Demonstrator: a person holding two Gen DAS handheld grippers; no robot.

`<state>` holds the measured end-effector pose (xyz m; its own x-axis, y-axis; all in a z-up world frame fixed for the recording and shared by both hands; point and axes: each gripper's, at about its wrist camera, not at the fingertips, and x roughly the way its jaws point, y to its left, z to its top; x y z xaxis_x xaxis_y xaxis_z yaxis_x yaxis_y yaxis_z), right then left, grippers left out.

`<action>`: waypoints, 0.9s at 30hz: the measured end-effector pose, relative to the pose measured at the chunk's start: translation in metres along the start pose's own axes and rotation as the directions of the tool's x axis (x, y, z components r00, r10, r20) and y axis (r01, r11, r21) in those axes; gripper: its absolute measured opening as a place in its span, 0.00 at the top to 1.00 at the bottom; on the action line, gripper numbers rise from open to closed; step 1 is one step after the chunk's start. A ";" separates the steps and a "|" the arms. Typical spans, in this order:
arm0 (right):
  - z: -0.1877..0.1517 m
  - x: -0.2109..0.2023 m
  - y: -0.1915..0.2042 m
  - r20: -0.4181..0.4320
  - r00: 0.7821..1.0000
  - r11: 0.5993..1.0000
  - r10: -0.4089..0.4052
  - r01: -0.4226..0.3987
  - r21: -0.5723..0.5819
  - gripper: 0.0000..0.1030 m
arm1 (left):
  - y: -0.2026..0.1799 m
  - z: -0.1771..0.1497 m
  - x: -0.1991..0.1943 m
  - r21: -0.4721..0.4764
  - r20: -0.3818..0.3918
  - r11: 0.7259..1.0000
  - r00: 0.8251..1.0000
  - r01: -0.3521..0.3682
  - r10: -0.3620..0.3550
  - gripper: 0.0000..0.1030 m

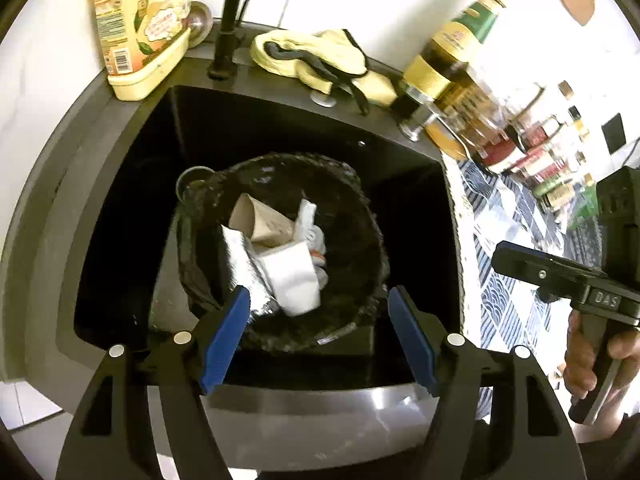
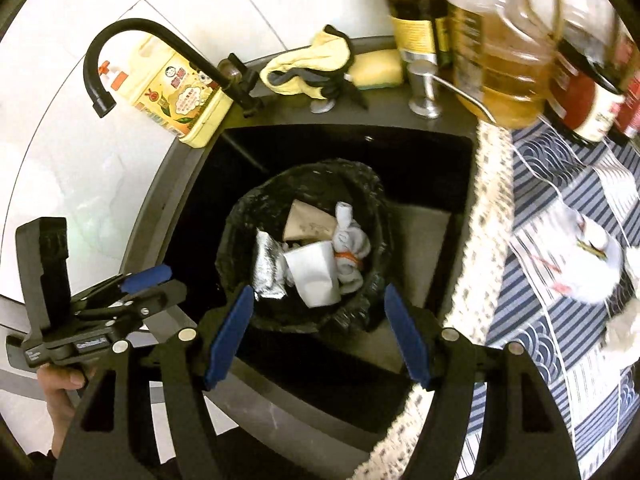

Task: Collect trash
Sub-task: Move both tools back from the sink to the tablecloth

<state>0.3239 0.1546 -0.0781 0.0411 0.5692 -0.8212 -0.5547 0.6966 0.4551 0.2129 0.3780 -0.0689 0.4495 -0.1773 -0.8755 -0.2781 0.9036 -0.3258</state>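
A bin with a black liner (image 1: 360, 208) stands in the black sink (image 1: 132, 208). Inside lie a white paper cup (image 1: 294, 276), a brown cardboard piece (image 1: 264, 220), a silver foil wrapper (image 1: 240, 260) and crumpled white trash (image 1: 312, 228). My left gripper (image 1: 318, 300) hangs open above the bin's near rim, nothing between its blue pads. My right gripper (image 2: 318, 296) is open too, over the same bin (image 2: 240, 220), and holds nothing. On the blue patterned cloth (image 2: 540, 320) to the right lies a crumpled white wad (image 2: 596, 256).
A black tap (image 2: 120, 40), a yellow detergent bottle (image 2: 180, 92) and yellow gloves (image 2: 308, 64) line the sink's back edge. Oil and sauce bottles (image 2: 504, 52) crowd the counter's back right. A hand (image 1: 592, 364) holds the other gripper's handle at the right.
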 end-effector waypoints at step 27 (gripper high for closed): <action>-0.084 -0.117 -0.159 0.034 0.990 0.976 -0.137 0.130 0.175 0.28 | -0.147 -0.019 0.027 0.067 -0.026 0.995 0.997 0.080 -0.078 0.21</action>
<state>0.3373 -0.0588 -0.0835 0.1452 0.4826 -0.8637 -0.3911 0.8299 0.3979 0.2498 0.2334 -0.0512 0.4476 -0.2576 -0.8563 -0.1838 0.9107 -0.3700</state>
